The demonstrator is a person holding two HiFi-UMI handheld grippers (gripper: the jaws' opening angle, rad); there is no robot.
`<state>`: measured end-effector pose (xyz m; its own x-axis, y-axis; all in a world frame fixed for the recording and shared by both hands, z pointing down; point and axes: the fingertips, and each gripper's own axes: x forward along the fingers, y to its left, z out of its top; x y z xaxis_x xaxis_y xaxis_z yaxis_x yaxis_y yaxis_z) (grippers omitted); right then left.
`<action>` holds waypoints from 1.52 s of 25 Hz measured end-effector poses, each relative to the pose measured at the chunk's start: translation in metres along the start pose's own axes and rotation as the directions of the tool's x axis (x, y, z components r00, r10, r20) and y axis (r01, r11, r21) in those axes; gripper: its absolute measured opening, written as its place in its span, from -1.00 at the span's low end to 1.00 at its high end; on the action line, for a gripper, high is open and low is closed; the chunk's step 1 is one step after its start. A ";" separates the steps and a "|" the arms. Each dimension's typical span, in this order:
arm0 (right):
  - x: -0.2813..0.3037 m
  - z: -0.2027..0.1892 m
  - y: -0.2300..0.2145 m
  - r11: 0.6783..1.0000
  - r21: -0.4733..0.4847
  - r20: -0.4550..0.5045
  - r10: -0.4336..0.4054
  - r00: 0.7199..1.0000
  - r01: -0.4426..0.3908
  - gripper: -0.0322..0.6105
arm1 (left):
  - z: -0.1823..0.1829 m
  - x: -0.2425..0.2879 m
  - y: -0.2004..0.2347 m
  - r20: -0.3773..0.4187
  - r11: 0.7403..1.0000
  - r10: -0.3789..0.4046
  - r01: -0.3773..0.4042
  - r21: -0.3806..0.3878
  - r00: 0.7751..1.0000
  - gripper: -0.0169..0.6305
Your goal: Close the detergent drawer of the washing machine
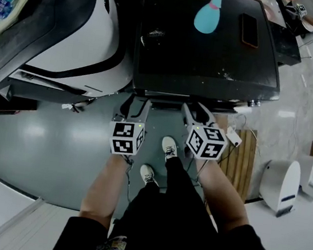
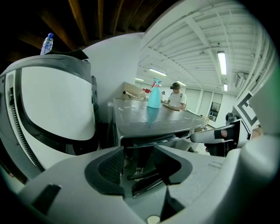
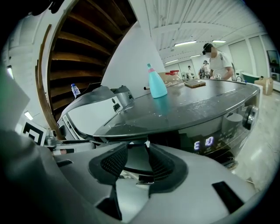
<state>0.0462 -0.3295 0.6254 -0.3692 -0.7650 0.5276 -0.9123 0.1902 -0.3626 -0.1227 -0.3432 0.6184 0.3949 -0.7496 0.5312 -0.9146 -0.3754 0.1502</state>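
Drawer sticks out just ahead of right hand-held gripper, jaws parted.

Washing machine: front-loader with a dark glossy top, standing far centre; lit display and dial on the right of its front panel.
Detergent drawer: grey, at the panel's left, just under the top's near edge; juts out toward the near side, not shut; inside cannot be made out.
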 end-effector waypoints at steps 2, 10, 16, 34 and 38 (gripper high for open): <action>0.003 0.002 -0.001 1.000 0.020 0.000 -0.007 1.000 0.007 -0.41 | 0.002 0.002 0.002 0.000 1.000 0.010 -0.010 -0.006 1.000 -0.31; 0.010 0.006 -0.004 0.997 0.072 -0.003 -0.030 1.000 0.031 -0.41 | 0.006 0.009 0.006 -0.009 0.999 0.035 -0.036 -0.027 0.999 -0.31; 0.011 0.007 -0.004 0.992 0.110 0.009 -0.059 0.998 0.057 -0.41 | 0.008 0.011 0.007 -0.001 0.998 0.048 -0.048 -0.046 0.999 -0.31; -0.027 0.018 0.007 0.994 -0.068 0.033 -0.084 0.996 0.086 -0.91 | 0.017 -0.044 0.004 0.047 1.000 -0.001 0.003 -0.027 0.999 -0.91; -0.050 0.032 0.031 0.996 -0.089 0.089 -0.013 0.996 0.021 -0.91 | 0.026 -0.075 0.002 0.085 1.000 -0.019 0.019 0.000 0.996 -0.93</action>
<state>0.0425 -0.3048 0.5635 -0.3400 -0.8193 0.4617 -0.9321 0.2283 -0.2812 -0.1521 -0.3020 0.5569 0.4183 -0.7859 0.4555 -0.9069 -0.3896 0.1606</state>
